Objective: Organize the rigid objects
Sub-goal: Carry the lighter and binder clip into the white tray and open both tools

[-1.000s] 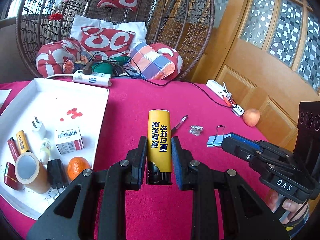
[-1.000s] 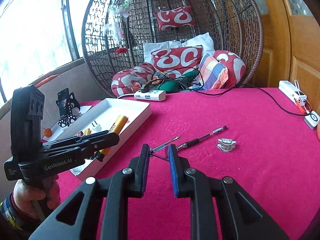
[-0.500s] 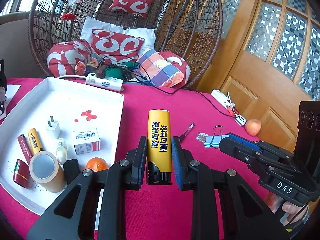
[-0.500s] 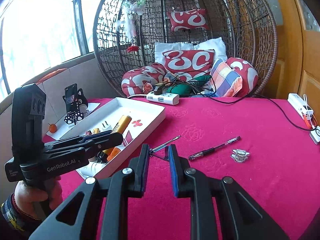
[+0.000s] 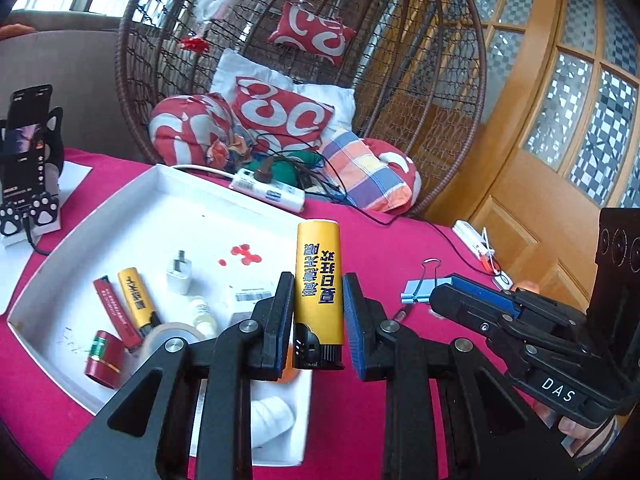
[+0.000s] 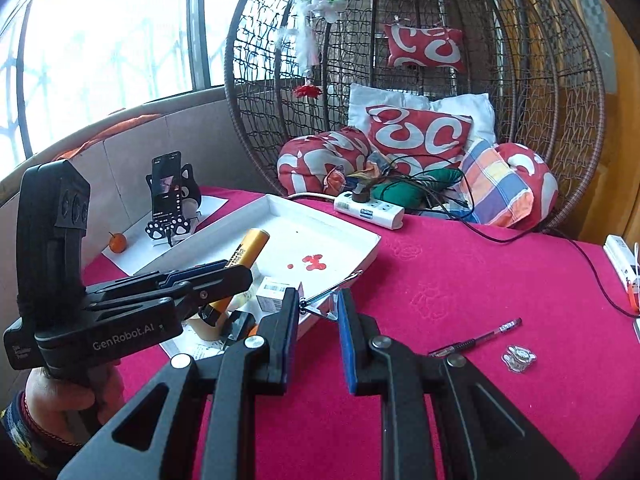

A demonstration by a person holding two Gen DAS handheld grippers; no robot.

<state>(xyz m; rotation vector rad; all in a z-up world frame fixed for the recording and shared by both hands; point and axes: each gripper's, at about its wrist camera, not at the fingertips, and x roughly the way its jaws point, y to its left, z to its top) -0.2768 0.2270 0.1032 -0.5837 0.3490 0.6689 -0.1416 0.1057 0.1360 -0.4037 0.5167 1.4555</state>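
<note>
Your left gripper [image 5: 318,314] is clamped on a yellow lighter [image 5: 319,280], held upright over the near corner of the white tray [image 5: 120,216]; your right gripper [image 6: 318,312] is closed on the wire handle of a binder clip [image 6: 320,306], whose blue body shows only in the left wrist view [image 5: 420,290], and it hangs just off the tray's right edge.

Below your left jaws the tray holds a second yellow lighter [image 5: 138,298], a red lighter [image 5: 114,314], a red tube with a green band [image 5: 104,358], a tape roll [image 5: 170,334], a white plug adapter [image 5: 180,276], a small bottle [image 5: 202,314], a barcoded box [image 5: 248,300] and an orange, mostly hidden behind the left jaw; so you see three lighters, two of them yellow.

Beyond the tray lies a power strip [image 5: 268,192] with its cables, then a wicker hanging chair [image 6: 420,60] full of cushions.

Only the right wrist view shows the pen [image 6: 476,338] and a small clear trinket [image 6: 518,358] on the red tablecloth [image 6: 460,280], well apart from the tray, and a second small orange [image 6: 117,241] by the phone on a cat-shaped stand [image 6: 168,192].
</note>
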